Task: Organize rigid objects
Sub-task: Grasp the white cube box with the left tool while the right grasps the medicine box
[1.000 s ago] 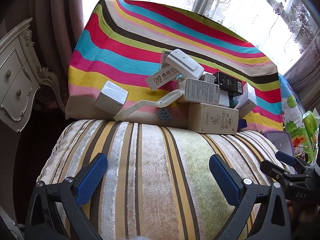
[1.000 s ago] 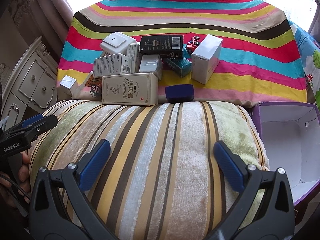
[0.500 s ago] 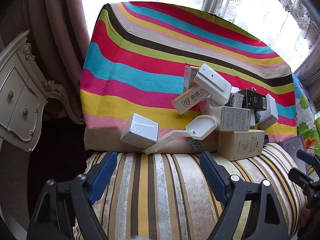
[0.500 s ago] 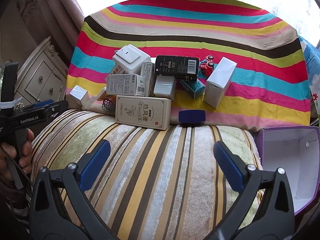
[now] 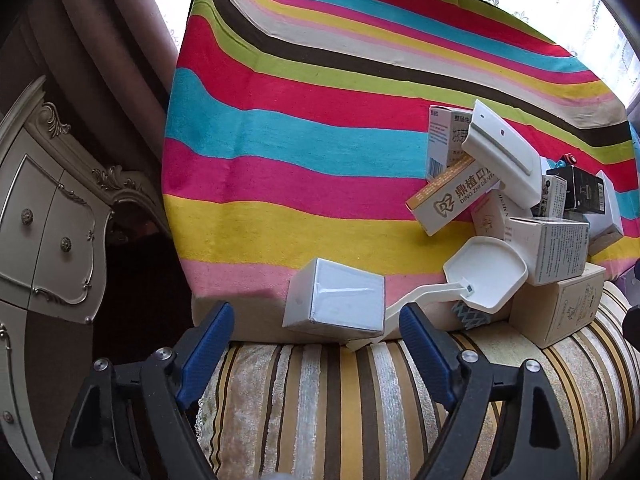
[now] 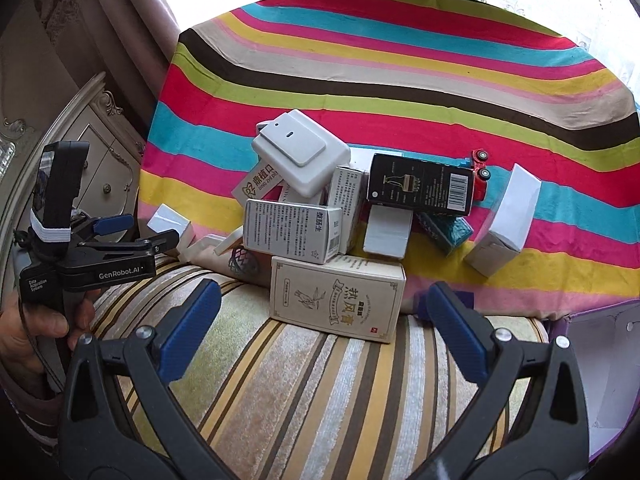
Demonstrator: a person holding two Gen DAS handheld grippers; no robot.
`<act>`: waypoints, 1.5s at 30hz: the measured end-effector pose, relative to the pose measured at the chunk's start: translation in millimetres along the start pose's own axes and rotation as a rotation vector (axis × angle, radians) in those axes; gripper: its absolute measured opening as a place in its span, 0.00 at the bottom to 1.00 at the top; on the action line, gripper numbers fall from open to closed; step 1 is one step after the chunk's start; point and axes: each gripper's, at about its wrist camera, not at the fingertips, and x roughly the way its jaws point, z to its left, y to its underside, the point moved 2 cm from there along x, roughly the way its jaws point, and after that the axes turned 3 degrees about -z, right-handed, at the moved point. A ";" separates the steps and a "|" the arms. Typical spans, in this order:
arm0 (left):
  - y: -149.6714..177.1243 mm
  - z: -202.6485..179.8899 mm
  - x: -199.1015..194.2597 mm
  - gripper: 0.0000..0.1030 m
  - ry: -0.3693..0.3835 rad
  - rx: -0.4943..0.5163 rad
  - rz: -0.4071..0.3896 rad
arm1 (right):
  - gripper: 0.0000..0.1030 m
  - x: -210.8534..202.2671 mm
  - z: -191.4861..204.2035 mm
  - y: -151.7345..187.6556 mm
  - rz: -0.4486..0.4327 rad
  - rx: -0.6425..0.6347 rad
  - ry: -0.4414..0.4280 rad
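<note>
Left gripper (image 5: 316,344): jaws spread and grasping nothing, blue pads hanging over the near edge of the striped cushion (image 5: 360,408).
Small white box (image 5: 334,300): lies tilted just beyond the pads at about 12 o'clock — apart from both.
White scoop (image 5: 482,274): at 2 o'clock from the left gripper, handle running down toward the small white box.
Right gripper (image 6: 320,324): jaws released, nothing between the pads.
Beige box (image 6: 336,298): flat at the cushion's far edge, at 12 o'clock from the right gripper, between the lines of its fingers.
Pile: white device (image 6: 300,156) on top, black box (image 6: 420,184) at its 3 o'clock — red toy car (image 6: 480,174) behind.
Tall white box (image 6: 506,220): stands apart at 2 o'clock on the rainbow-striped cloth (image 6: 400,80).
Purple bin (image 6: 600,360): 4 o'clock edge.
Left hand (image 6: 36,332): grips its handle at 9 o'clock.
</note>
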 end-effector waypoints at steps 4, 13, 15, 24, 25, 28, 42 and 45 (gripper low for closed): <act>0.5 2.1 6.0 0.82 -0.008 0.007 0.010 | 1.00 16.6 12.8 -10.5 0.011 0.003 0.017; 2.5 5.3 9.9 0.61 0.022 0.018 0.028 | 1.00 48.1 33.8 -22.8 0.042 -0.013 0.076; 3.9 7.0 9.5 0.59 0.024 0.016 0.026 | 1.00 52.5 33.6 -25.0 0.046 -0.007 0.092; 7.2 8.0 -1.1 0.58 0.018 0.002 -0.008 | 0.83 65.1 23.0 -28.3 0.062 0.032 0.117; 7.9 8.2 -2.9 0.58 0.016 0.001 -0.013 | 0.78 65.2 21.7 -27.9 0.063 0.038 0.110; 9.8 9.7 -8.6 0.58 0.006 -0.005 -0.031 | 0.67 64.0 18.0 -26.3 0.063 0.047 0.089; 10.5 4.3 -22.8 0.58 0.000 0.000 -0.068 | 0.41 56.0 15.7 -21.7 0.039 0.049 0.040; 10.8 3.5 -21.4 0.58 0.004 -0.004 -0.065 | 0.65 56.1 14.8 -22.4 0.049 0.071 0.035</act>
